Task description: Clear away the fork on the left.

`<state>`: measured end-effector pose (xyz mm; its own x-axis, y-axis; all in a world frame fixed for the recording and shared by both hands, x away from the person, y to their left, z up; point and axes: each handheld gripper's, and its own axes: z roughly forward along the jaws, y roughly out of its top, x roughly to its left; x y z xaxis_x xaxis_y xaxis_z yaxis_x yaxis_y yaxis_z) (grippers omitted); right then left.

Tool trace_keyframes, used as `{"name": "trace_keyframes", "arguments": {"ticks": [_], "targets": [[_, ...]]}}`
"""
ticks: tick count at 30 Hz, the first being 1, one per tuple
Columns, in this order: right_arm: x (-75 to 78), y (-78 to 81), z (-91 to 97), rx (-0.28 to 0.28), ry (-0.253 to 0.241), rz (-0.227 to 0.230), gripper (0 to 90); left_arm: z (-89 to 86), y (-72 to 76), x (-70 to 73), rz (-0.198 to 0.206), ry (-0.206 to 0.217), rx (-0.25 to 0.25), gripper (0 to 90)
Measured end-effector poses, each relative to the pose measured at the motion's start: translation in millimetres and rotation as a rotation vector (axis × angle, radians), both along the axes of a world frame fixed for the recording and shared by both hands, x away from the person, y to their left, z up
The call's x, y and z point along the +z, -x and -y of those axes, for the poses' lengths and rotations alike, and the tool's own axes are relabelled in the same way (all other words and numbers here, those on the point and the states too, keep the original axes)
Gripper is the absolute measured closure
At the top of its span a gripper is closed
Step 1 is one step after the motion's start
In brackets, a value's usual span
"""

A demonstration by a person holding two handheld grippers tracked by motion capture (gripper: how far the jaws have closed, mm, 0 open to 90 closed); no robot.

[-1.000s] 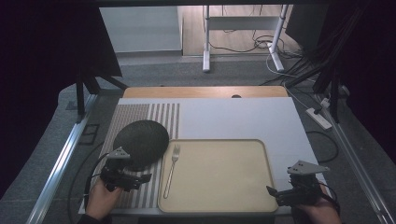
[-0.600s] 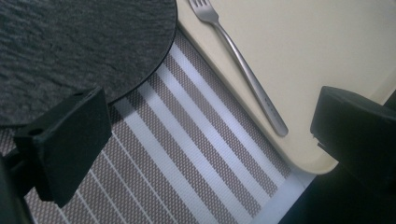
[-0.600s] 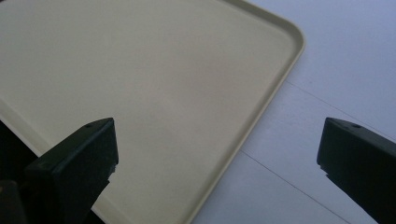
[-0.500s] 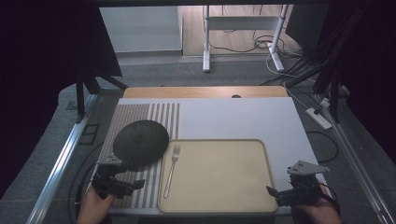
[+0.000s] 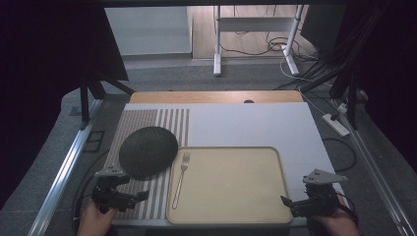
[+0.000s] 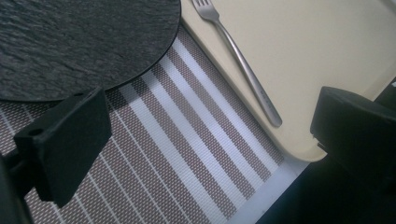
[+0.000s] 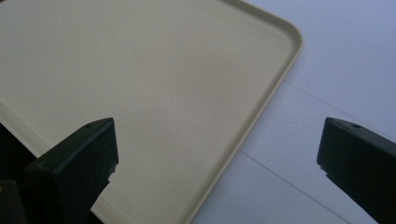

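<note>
A dark round plate (image 5: 148,151) is seen on the striped mat (image 5: 147,196) at the table's left, its right edge just beside — perhaps slightly over — the left rim of the beige tray (image 5: 231,216). A fork (image 5: 180,179) lies inside the tray along that left rim, tines pointing away from the person, handle toward the near edge.

The left gripper (image 5: 140,195) is held low over the near left corner of the mat, close to the plate's near edge but apart from it. Its jaws are spread wide with nothing between them; in the left gripper view the stripes, the plate (image 6: 79,42) and the fork (image 6: 243,63) are seen through the gap, the fork's handle ending near the tray's corner.

The right gripper (image 5: 289,202) is held at the tray's near right corner, above the white table cover (image 5: 255,123). Its jaws are likewise parted wide and empty — in the right gripper view one is seen over the tray (image 7: 140,84), the other over the cover (image 7: 345,70).
</note>
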<state>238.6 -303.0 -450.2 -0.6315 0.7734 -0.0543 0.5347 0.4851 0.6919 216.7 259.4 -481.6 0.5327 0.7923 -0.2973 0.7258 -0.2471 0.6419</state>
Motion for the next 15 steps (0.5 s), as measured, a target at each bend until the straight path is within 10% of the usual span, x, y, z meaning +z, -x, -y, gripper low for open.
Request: {"name": "trace_keyframes", "arguments": {"ticks": [15], "targets": [[0.2, 0.3, 0.0, -0.006, -0.002, 0.005, 0.0, -7.9, 13.5, 3.2, 0.010, -0.033, 0.022, 0.0]]}}
